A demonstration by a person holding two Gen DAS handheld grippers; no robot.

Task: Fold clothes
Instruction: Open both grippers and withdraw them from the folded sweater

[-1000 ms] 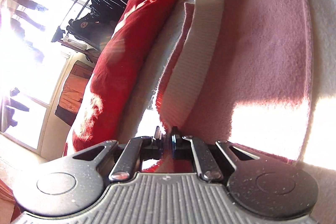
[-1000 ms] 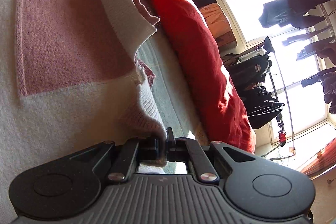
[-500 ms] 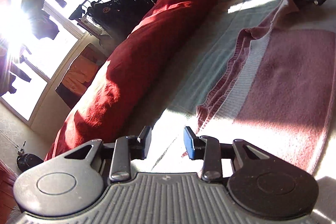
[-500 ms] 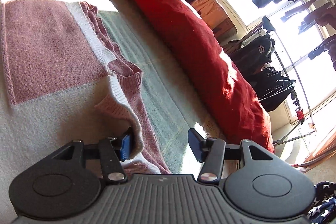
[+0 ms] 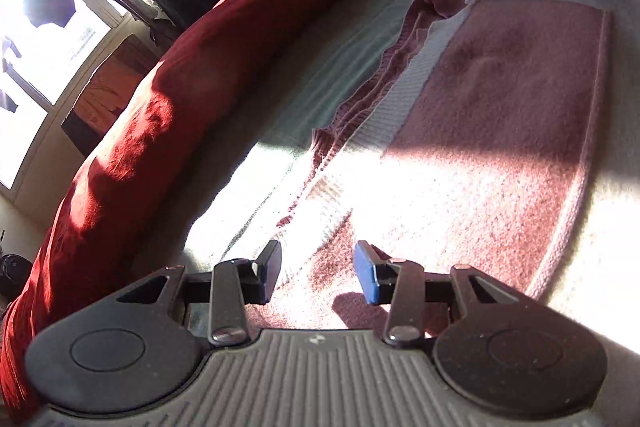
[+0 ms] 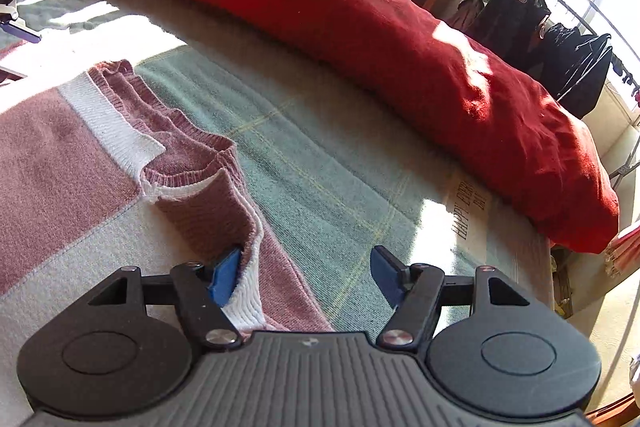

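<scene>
As laid, sweater [image 5: 496,115] lengthwise beside duvet [image 5: 168,115]

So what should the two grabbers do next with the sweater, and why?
Probably lift both clear. The left gripper and right gripper have just been opening; the sweater lies flat on the bed, but its hem still leans on one right finger, so pull away gently.
</scene>
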